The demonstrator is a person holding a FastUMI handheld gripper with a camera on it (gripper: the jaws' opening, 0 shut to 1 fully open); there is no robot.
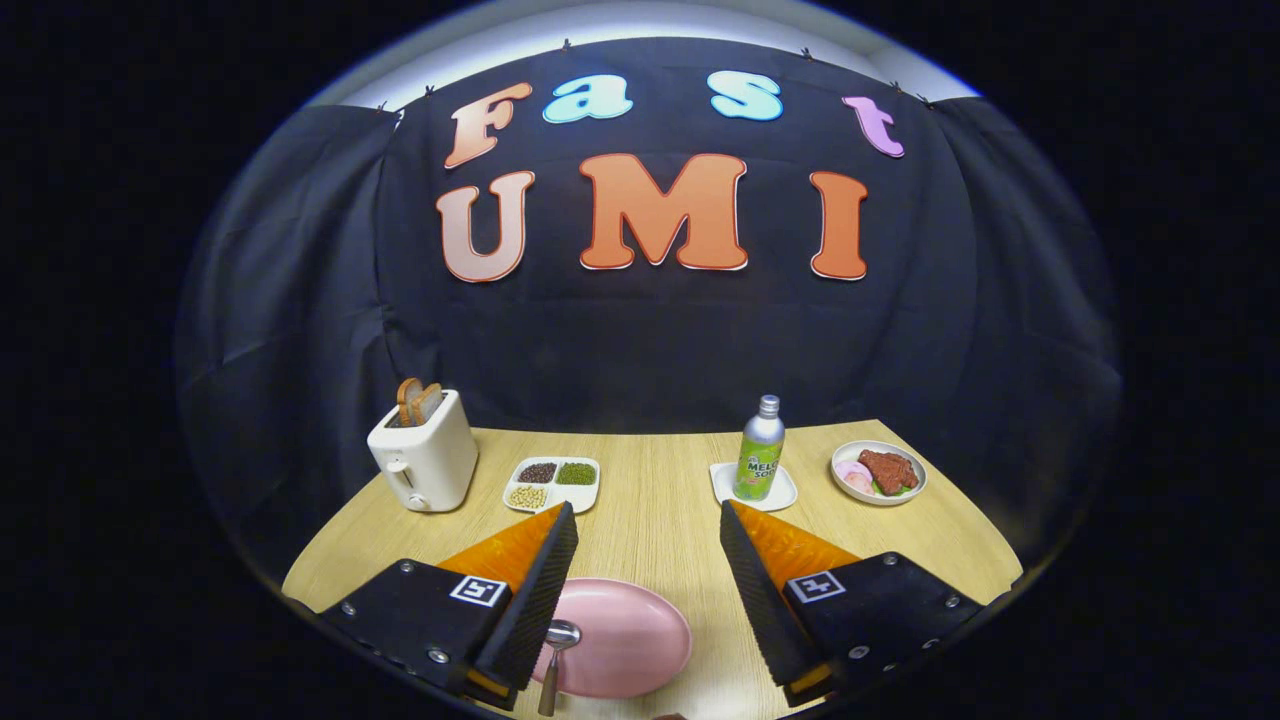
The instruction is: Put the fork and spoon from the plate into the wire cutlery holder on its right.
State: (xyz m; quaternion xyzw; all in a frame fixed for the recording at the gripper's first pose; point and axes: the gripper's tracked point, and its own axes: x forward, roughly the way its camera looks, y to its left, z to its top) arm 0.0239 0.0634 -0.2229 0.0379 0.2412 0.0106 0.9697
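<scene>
- Your gripper (648, 520) hangs released, fingers spread wide and holding nothing.
- The pink plate (625, 640) lies between those fingers, glossy and oval.
- The spoon (556, 650) rests on the plate's left edge, bowl up, beside the left finger.
- Beyond the plate you have bare wooden table (655, 500).

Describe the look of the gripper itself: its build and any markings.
The gripper has two wedge-shaped fingers with ribbed inner faces. Each is mounted on a black block fastened with small silver screws, and each block carries a square black-and-white tag on top. No cables or sleeves are visible.
</scene>
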